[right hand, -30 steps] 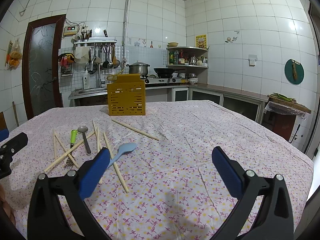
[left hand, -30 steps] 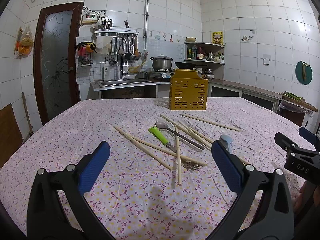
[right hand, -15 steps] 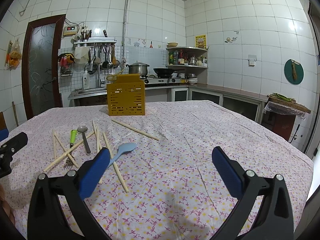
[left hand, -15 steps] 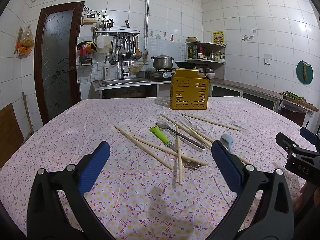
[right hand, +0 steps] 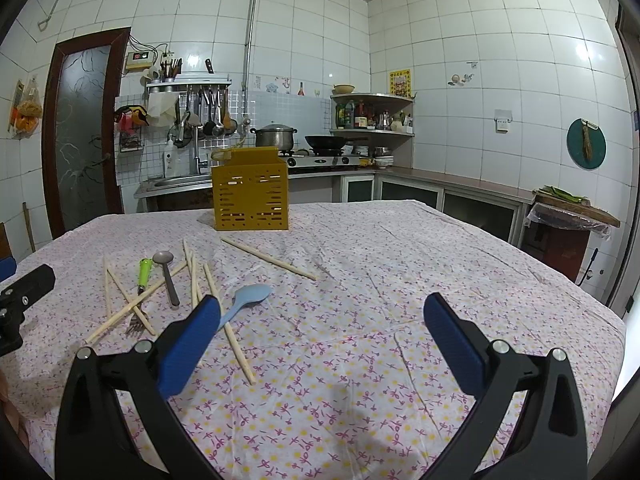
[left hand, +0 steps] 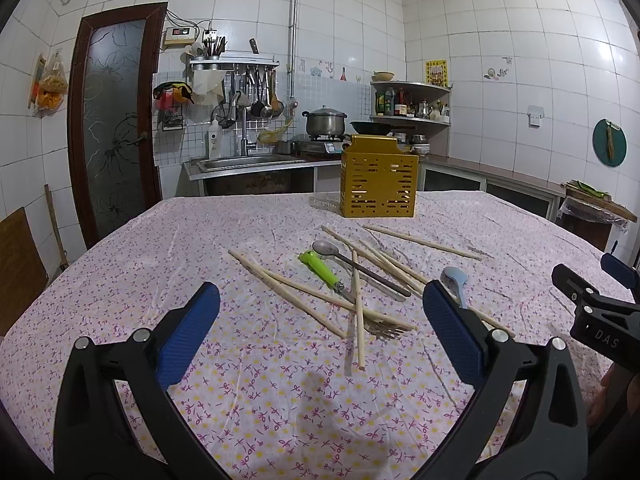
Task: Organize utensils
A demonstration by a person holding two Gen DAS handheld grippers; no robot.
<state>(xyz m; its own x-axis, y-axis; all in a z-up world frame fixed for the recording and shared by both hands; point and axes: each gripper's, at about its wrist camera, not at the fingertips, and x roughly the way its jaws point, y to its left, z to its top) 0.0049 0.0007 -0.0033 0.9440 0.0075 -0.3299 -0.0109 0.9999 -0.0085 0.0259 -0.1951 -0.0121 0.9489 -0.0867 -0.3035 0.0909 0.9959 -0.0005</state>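
- Nearest the lens, the left claw (left hand: 320, 320) hangs released, jaws spread wide and empty over the flowered counter (left hand: 140, 280); the right claw (right hand: 320, 324) is equally slack and holds nothing.
- Just beyond the left claw, at its 12 o'clock, lies the tangle: wooden chopsticks (left hand: 358, 312) crossed over a green-handled fork (left hand: 320, 270).
- A metal spoon (left hand: 340, 256) sits touching the pile, and a pale blue spoon (right hand: 248, 298) lies by the right claw's 11 o'clock.
- My call: start with the top chopstick, pinching mid-shaft, jaws across its length, so the ones underneath don't scatter.
- One loose chopstick (right hand: 268, 258) lies apart, an easy clean pick for the right.
- Far off at 12 o'clock stands the yellow slotted holder (left hand: 378, 184), upright; drop pieces in vertically.
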